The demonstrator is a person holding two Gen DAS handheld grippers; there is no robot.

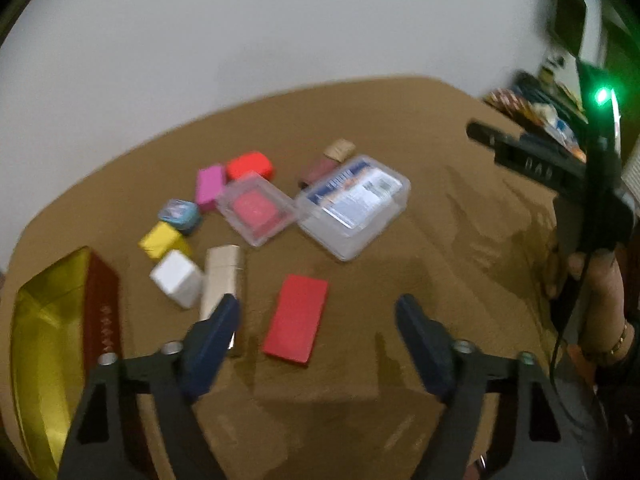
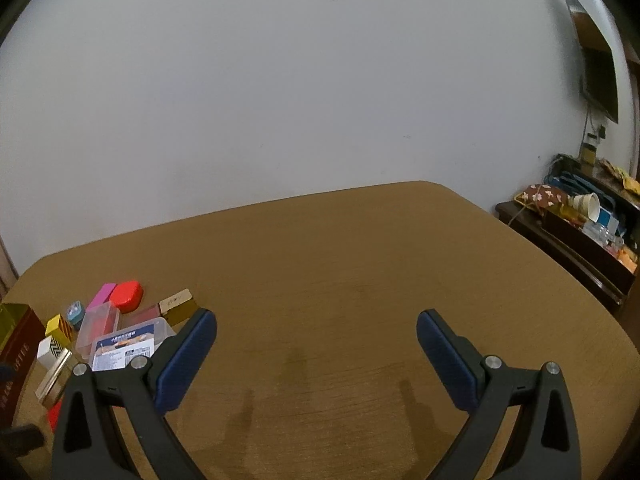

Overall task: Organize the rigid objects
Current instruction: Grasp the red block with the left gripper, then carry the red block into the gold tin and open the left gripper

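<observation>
My left gripper (image 1: 318, 312) is open and empty above the brown table (image 1: 440, 240). A flat red box (image 1: 296, 318) lies just ahead between its fingers. A gold box (image 1: 220, 280) and a white box (image 1: 176, 282) lie left of it. Farther off are a yellow box (image 1: 162, 240), a blue tin (image 1: 180, 212), a pink box (image 1: 210, 186), a red case (image 1: 250, 166), a small clear case with a red insert (image 1: 256, 208) and a large clear labelled case (image 1: 354, 204). My right gripper (image 2: 316, 332) is open and empty over bare table, right of the cluster (image 2: 120, 332).
A large gold and dark red box (image 1: 60, 340) stands at the table's left edge. A brown and cork box (image 1: 326, 162) lies behind the clear case. The right hand and its gripper body (image 1: 560, 184) are at the right. A cluttered dark shelf (image 2: 580, 224) stands beyond the table's right end.
</observation>
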